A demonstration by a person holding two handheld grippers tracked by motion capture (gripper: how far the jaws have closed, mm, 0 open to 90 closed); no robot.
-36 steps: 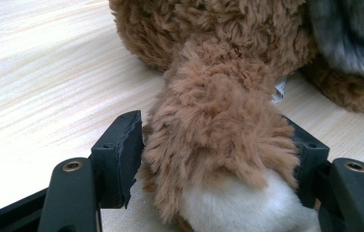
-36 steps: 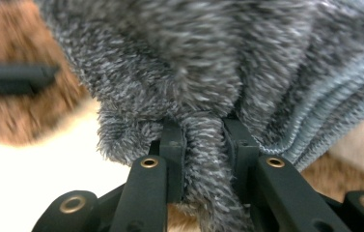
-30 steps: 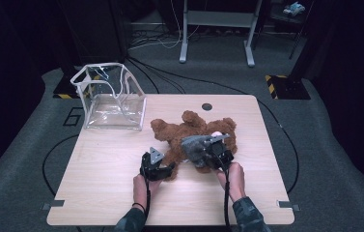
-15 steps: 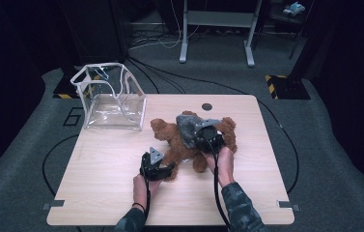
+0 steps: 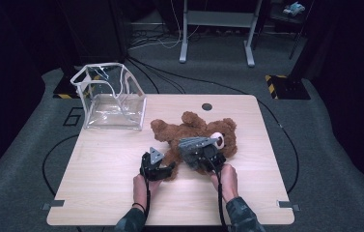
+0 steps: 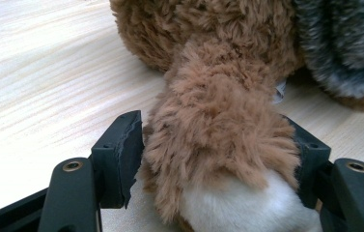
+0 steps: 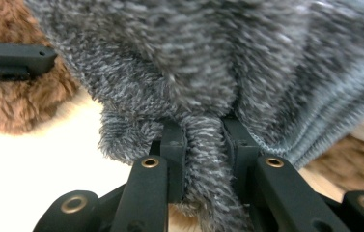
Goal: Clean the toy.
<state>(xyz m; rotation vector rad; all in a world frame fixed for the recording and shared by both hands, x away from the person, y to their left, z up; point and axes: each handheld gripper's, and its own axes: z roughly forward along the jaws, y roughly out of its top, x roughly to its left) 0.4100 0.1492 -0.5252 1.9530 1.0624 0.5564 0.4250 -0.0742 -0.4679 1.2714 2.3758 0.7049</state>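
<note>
Bear point(image 5: 194, 133) mid-table, clear bag point(image 5: 109, 96) beside; left gripper point(image 5: 165, 169) clamps leg, right gripper point(image 5: 201, 154) pinches grey sweater point(image 7: 228, 63).

High view: above near edge of table point(image 5: 121, 203), facing far and down, distant. Left gripper view: low over tabletop, very close on teddy bear point(image 6: 218, 121). Right gripper view: very close on grey knit point(image 7: 218, 72). All share bear.

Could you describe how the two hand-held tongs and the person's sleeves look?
Both tongs are black. The left tongs carry a grey three-cornered plate on top; the right tongs have a bulkier dark body. Each trails a black cable back along the forearm. Their arms show brass-coloured rivets. The sleeves are dark camouflage.
</note>
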